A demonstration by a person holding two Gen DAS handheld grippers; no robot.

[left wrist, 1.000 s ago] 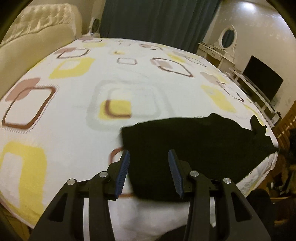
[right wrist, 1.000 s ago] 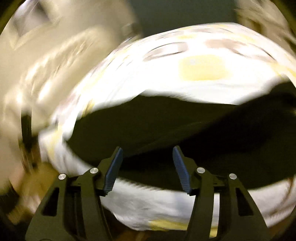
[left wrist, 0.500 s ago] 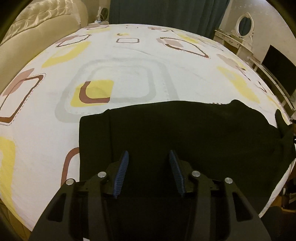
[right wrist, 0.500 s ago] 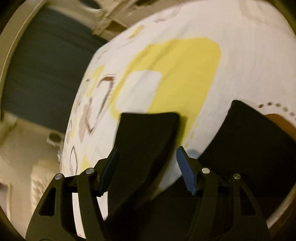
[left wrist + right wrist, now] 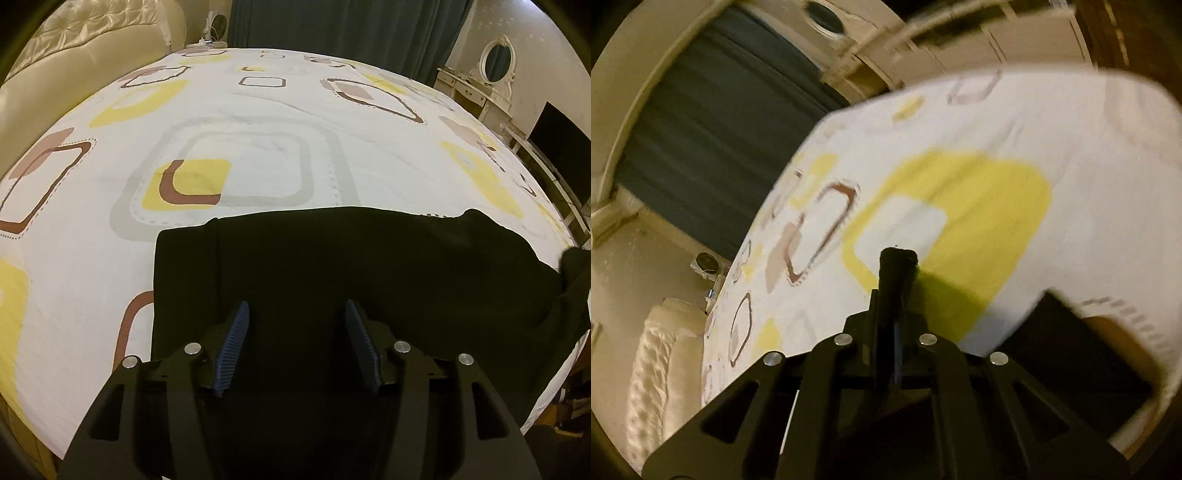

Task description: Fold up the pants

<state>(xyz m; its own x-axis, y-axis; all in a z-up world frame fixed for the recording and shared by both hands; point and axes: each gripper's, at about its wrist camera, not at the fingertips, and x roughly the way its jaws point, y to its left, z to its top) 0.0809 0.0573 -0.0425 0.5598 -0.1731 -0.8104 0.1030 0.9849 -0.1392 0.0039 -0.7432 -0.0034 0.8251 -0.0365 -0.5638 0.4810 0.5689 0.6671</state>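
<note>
The black pants (image 5: 369,280), soft, light and floppy, lie across the lower frame on the bed (image 5: 258,122); the right gripper (image 5: 895,295) pinches a bunched end, the left gripper's (image 5: 295,347) jaws have just been opening, half apart over cloth, so hems suit best.

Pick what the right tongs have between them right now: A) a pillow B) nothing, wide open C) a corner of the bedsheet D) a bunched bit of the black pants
D: the right tongs are shut on a bunched piece of the black pants, which sticks out past the tips above the patterned bedsheet.
</note>
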